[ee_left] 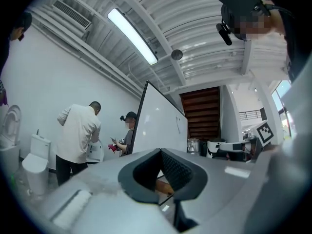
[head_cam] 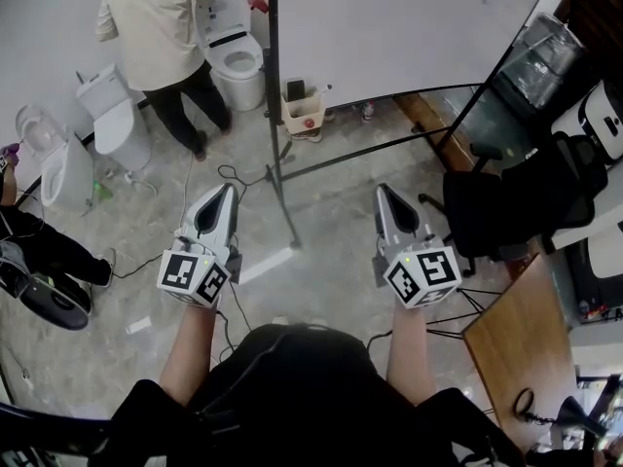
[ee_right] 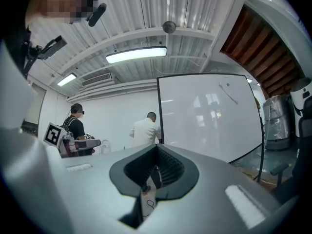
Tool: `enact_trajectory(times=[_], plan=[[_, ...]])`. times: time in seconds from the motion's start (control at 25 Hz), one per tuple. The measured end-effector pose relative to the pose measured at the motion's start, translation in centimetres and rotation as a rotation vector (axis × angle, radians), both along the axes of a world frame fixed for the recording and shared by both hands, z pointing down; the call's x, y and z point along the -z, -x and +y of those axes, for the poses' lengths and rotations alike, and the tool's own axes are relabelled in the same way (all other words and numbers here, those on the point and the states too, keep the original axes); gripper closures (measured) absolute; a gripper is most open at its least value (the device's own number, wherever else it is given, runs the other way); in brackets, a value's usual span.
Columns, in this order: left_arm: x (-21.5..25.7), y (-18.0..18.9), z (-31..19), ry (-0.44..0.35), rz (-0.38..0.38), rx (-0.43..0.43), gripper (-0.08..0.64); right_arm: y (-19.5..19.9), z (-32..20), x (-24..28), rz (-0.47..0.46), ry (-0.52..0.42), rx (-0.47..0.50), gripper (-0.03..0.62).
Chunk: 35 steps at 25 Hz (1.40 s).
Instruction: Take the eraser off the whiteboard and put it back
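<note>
The whiteboard (head_cam: 409, 27) stands on a black frame ahead of me; it also shows in the left gripper view (ee_left: 158, 126) and the right gripper view (ee_right: 209, 116). I cannot make out an eraser on it; only a faint dark stroke (ee_right: 229, 92) marks its upper part. My left gripper (head_cam: 230, 187) (ee_left: 160, 150) and right gripper (head_cam: 382, 189) (ee_right: 157, 146) are held side by side in the air, well short of the board. Both point toward it. Each has its jaws closed tip to tip with nothing between them.
The board's black stand legs (head_cam: 282, 163) spread across the floor between the grippers. A cardboard box (head_cam: 304, 110) sits under the board. A person in a cream shirt (head_cam: 156, 27) bends over toilets (head_cam: 238, 61) at the left. A black office chair (head_cam: 487, 212) and a wooden table (head_cam: 521, 339) stand right.
</note>
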<state>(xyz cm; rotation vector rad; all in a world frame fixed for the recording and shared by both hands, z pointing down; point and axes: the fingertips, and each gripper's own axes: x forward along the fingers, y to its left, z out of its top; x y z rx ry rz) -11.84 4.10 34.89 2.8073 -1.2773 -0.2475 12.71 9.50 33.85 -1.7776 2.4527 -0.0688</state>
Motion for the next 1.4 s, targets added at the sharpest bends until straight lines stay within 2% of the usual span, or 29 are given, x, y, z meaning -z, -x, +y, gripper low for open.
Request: enact_trajectory(times=[0.84,1.4], plan=[[-1.1,2.1,-0.9,0.018,0.019,-0.035,0.557,3.0,-0.4,-0.7,-0.001,0.022,-0.016,0.583],[-2.6,5.8,-1.5,0.046,0.013,-0.051,0.556,6.9,-0.8,-1.0,0.006,0.027,-0.020,0.583]])
